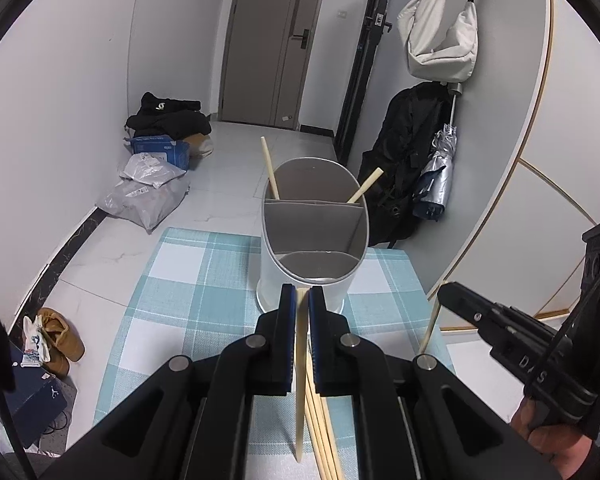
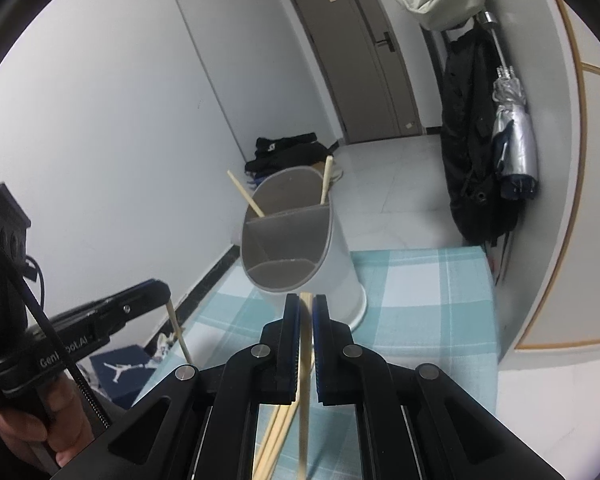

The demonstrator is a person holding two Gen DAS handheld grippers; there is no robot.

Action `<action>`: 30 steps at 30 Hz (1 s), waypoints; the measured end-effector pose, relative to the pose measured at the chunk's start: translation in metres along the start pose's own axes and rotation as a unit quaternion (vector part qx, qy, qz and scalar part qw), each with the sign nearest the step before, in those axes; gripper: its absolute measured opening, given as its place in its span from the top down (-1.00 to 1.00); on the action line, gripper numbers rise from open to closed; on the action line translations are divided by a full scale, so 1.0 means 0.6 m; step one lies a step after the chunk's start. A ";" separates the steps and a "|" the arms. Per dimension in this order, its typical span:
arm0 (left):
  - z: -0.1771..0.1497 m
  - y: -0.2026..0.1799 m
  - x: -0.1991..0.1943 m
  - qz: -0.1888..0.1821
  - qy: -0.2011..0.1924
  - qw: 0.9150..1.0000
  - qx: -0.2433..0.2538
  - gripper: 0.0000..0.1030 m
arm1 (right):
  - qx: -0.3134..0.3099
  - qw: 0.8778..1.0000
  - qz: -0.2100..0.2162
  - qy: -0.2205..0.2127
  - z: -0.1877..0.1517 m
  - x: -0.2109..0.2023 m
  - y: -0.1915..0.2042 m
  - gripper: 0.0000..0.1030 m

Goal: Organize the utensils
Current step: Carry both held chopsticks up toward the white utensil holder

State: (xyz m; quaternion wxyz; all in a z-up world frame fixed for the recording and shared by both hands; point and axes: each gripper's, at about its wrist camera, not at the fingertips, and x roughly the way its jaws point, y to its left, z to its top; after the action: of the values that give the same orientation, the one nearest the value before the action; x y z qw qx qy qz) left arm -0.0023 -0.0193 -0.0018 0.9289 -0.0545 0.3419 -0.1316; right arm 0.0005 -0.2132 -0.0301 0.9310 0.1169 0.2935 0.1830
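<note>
A white oval utensil holder (image 1: pixel 308 256) with grey inner dividers stands on the blue checked cloth (image 1: pixel 188 280); two wooden chopsticks (image 1: pixel 269 168) lean in its far compartment. It also shows in the right wrist view (image 2: pixel 300 256). My left gripper (image 1: pixel 302 300) is shut on a chopstick (image 1: pixel 300 392), held upright just in front of the holder. My right gripper (image 2: pixel 306 308) is shut on another chopstick (image 2: pixel 305 392), also just before the holder. Several loose chopsticks (image 1: pixel 324 440) lie on the cloth below. Each gripper shows in the other's view, left (image 2: pixel 168 300) and right (image 1: pixel 440 300).
The cloth covers a small table with edges close on all sides. Beyond are a tiled floor, bags and a black garment (image 1: pixel 160 116) at the left wall, a door (image 1: pixel 272 40), and a black coat and umbrella (image 1: pixel 440 172) hanging right. Shoes (image 1: pixel 56 340) sit lower left.
</note>
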 end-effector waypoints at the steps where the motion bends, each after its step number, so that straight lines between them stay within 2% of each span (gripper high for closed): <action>1: 0.001 -0.001 -0.001 0.000 0.001 1.000 0.001 0.94 | 0.001 1.000 0.001 -0.003 0.001 -0.003 -0.001 0.90; 11: 0.008 -0.004 -0.015 0.010 0.002 1.000 0.011 0.94 | 0.001 1.000 0.004 -0.017 0.009 -0.017 0.000 0.90; 18: 0.019 -0.013 -0.029 0.008 -0.011 0.999 0.030 0.94 | -0.016 0.999 0.011 -0.025 0.014 -0.019 0.014 0.91; 19: 0.022 -0.014 -0.031 0.007 -0.013 0.999 0.032 0.94 | -0.015 0.999 0.014 -0.026 0.015 -0.019 0.015 1.00; 22: 0.033 -0.015 -0.035 0.003 -0.016 0.999 0.039 0.94 | -0.018 0.999 0.016 -0.027 0.020 -0.015 0.022 1.00; 27: 0.045 -0.015 -0.036 0.001 -0.019 0.999 0.041 0.94 | -0.017 1.000 0.022 -0.012 0.021 0.001 0.022 1.00; 30: 0.043 -0.007 -0.035 -0.005 -0.017 0.999 0.028 0.94 | 0.005 1.000 0.011 -0.001 0.021 0.009 0.001 1.00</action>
State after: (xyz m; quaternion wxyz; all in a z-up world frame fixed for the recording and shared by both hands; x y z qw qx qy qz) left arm -0.0017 -0.0173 0.0317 0.9350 -0.0325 0.3221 -0.1445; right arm 0.0117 -0.2120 -0.0225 0.9287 0.1249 0.2921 0.1911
